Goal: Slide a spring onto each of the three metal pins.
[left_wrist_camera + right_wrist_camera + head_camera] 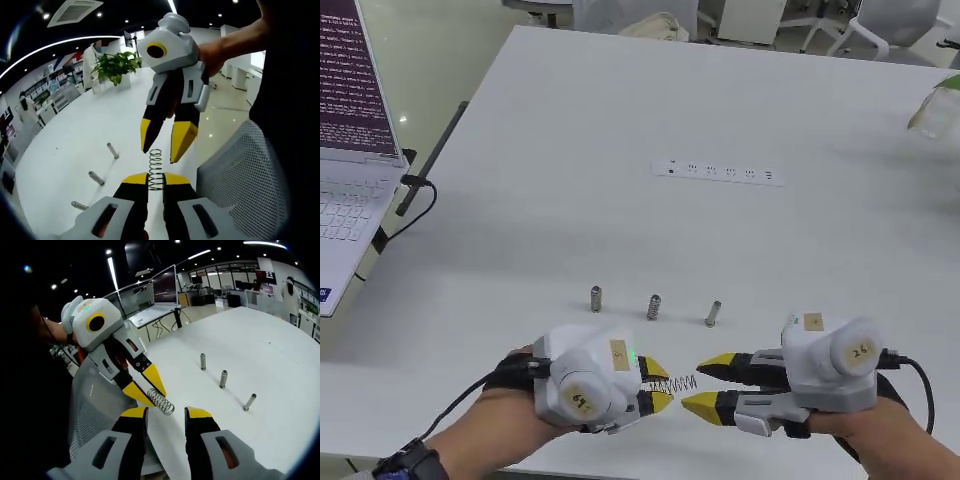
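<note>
A small wire spring [681, 382] sticks out sideways from my left gripper [660, 385], which is shut on one end of it just above the table's near edge. My right gripper [698, 385] faces it, open, its yellow tips on either side of the spring's free end. In the left gripper view the spring [156, 170] rises from my shut jaws toward the right gripper [162, 145]. Three metal pins stand in a row: left [596, 298], middle [654, 307], right [713, 314]. The left and middle pins look ribbed, as if springs sit on them; the right pin [249, 402] looks bare.
A white power strip [720, 172] lies farther back on the white table [620, 120]. An open laptop [345, 150] with a black cable [415, 190] sits at the left edge. A potted plant [940, 100] stands far right. A mesh chair [240, 170] is below the front edge.
</note>
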Demonstrator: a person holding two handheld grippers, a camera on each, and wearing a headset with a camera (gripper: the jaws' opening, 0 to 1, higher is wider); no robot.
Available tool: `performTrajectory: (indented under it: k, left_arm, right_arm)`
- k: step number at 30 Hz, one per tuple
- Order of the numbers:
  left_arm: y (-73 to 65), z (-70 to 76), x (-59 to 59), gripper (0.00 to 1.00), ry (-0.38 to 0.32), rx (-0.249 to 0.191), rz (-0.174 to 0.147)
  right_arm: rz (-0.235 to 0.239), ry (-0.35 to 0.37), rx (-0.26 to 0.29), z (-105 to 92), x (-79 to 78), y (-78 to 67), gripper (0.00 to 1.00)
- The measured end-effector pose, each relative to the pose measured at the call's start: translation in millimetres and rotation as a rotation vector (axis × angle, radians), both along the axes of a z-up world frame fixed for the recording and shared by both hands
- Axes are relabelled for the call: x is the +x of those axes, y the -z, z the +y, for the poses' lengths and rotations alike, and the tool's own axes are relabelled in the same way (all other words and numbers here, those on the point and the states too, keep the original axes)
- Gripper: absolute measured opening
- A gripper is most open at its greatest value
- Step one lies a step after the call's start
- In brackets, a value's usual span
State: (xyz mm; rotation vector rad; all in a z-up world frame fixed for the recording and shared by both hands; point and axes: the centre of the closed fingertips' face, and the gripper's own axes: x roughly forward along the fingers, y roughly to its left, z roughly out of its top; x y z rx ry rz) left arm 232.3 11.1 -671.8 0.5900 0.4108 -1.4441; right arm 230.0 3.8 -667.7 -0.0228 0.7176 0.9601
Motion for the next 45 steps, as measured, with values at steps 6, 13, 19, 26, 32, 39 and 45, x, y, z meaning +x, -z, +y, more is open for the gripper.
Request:
performTrajectory:
  k: [6, 13, 19, 26, 32, 39, 45]
  left_arm:
    - [-0.8, 0.9, -1.4, 0.02, 0.011, 0.003, -0.008]
    - [-0.1, 2.0, -1.7, 0.02, 0.028, 0.013, -0.018]
    - [0.7, 3.4, -3.1, 0.02, 0.046, 0.023, -0.026]
    - [2.1, 3.3, -4.3, 0.02, 0.059, 0.033, -0.036]
    - [1.6, 2.7, -3.0, 0.02, 0.068, 0.046, -0.054]
    - [0.3, -1.7, 2.8, 0.03, 0.052, 0.033, -0.055]
    - [3.4, -5.7, 2.6, 0.03, 0.049, 0.029, -0.051]
  right_arm:
    - [0.019, -0.023, 0.014, 4.1, -2.9, 2.2, 0.24]
    - [0.020, -0.039, 0.030, 9.3, -3.6, -0.9, 0.18]
    - [0.023, -0.035, 0.042, 9.5, -2.8, -4.0, 0.13]
    - [0.029, -0.037, 0.060, 12.7, -3.3, -7.7, 0.09]
    - [0.025, -0.034, 0.062, 15.3, -2.7, -9.3, 0.08]
    - [0.000, -0.015, 0.042, 11.8, 2.6, -12.4, 0.08]
    - [-0.007, -0.014, 0.025, 8.9, 2.2, -11.9, 0.08]
